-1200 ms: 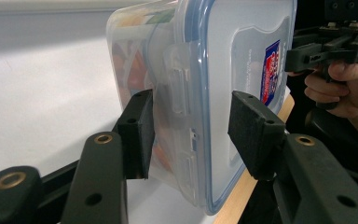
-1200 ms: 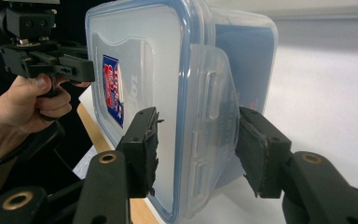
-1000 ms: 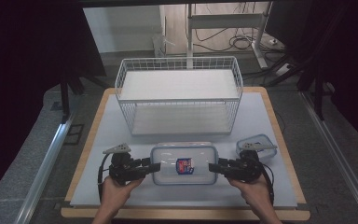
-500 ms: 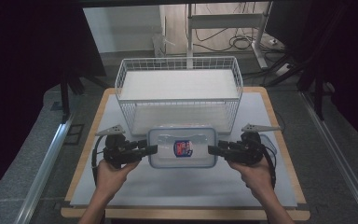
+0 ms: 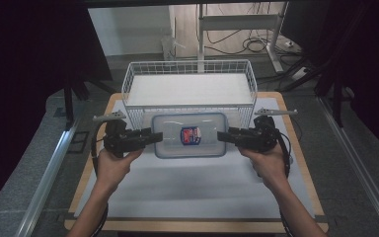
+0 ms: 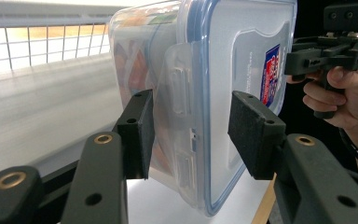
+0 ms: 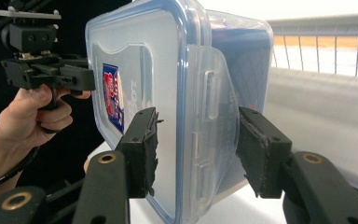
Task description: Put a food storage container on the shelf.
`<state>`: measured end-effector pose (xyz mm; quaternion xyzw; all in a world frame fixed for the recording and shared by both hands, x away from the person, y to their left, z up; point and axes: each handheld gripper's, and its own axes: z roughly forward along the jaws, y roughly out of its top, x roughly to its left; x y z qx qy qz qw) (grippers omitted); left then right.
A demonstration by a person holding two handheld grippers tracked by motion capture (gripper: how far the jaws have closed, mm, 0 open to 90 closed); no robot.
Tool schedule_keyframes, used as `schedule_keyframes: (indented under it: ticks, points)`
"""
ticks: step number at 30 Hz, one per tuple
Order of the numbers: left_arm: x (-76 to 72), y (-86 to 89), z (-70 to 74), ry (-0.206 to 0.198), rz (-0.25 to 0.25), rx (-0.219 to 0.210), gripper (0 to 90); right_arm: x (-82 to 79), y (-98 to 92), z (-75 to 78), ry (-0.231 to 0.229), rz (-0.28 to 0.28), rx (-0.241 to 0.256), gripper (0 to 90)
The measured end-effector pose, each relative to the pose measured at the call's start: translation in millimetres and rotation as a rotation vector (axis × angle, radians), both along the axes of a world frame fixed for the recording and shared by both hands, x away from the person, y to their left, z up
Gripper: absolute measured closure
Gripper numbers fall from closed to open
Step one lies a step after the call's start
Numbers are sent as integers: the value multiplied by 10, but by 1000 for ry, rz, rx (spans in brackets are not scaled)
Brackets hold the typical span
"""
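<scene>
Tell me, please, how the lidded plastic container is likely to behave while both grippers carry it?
The container looks rigid, so it should not sag between the left gripper and right gripper. Its smooth clear walls may slip in the pads. Some contents show inside, so expect moderate weight.

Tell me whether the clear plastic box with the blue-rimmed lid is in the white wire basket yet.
Not yet: the clear plastic box hangs between both claws, in front of the white wire basket.

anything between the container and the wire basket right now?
Nothing lies between them. In the high view the container, clamped at both ends by the left gripper and right gripper, sits just short of the wire basket.
</scene>
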<state>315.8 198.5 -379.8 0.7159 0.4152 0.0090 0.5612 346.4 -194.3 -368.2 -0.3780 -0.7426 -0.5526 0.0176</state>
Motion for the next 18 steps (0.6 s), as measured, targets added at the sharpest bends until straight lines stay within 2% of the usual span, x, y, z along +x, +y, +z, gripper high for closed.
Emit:
schedule_keyframes:
  ticks: [3,8,11,18]
  points:
    - [48,12,46,-3,0,0,513,56,15,53,-1,-2,4,499]
    - [166,53,234,-19,15,7,513,185,54,169,-4,-3,20,500]
    - [203,60,296,-24,18,6,513,244,70,246,-11,-5,30,499]
    - [375,88,514,-36,28,-14,512,366,90,435,-28,-19,46,500]
